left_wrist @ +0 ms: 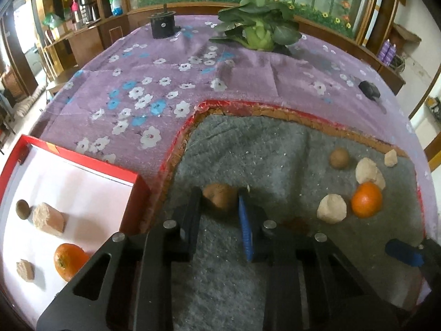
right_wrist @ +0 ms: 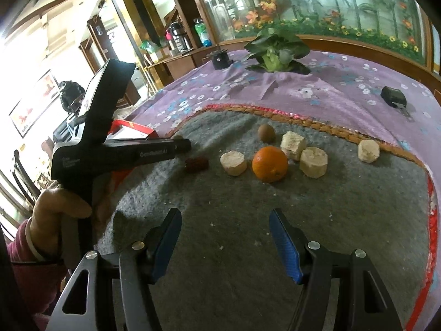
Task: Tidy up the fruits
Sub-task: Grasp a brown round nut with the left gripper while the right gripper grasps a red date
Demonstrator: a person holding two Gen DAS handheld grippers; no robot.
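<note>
Left gripper (left_wrist: 219,207) is clamped on a brown kiwi (left_wrist: 219,197), pads pressing both its sides, down on the grey mat (left_wrist: 248,151) near the mat's left edge. Gripper points steeply down. In the right view the same tool shows from the side, held by a hand (right_wrist: 59,207) with a pink sleeve; its tip hides most of the kiwi.

Right gripper (right_wrist: 224,237) has jaws wide apart, nothing between them, hovering over bare mat at the near side.

Red box (left_wrist: 140,190) with white lining sits just left of the mat. Inside: an orange (left_wrist: 69,260), two pale chunks, one dark round fruit.

Still on the mat, right of the held kiwi:
- second kiwi (right_wrist: 266,132) toward the far edge
- second orange (right_wrist: 269,163) in the middle of the group
- four pale cut pieces (right_wrist: 233,162) around it, one apart at far right
- small dark red fruit (right_wrist: 196,164) left of the group, near the left gripper's tip

Mat lies on a purple flowered cloth (left_wrist: 165,82). Farther back on the cloth: leafy greens (left_wrist: 256,27), a black cylinder (left_wrist: 162,23), a small black object (left_wrist: 369,88) at right.
</note>
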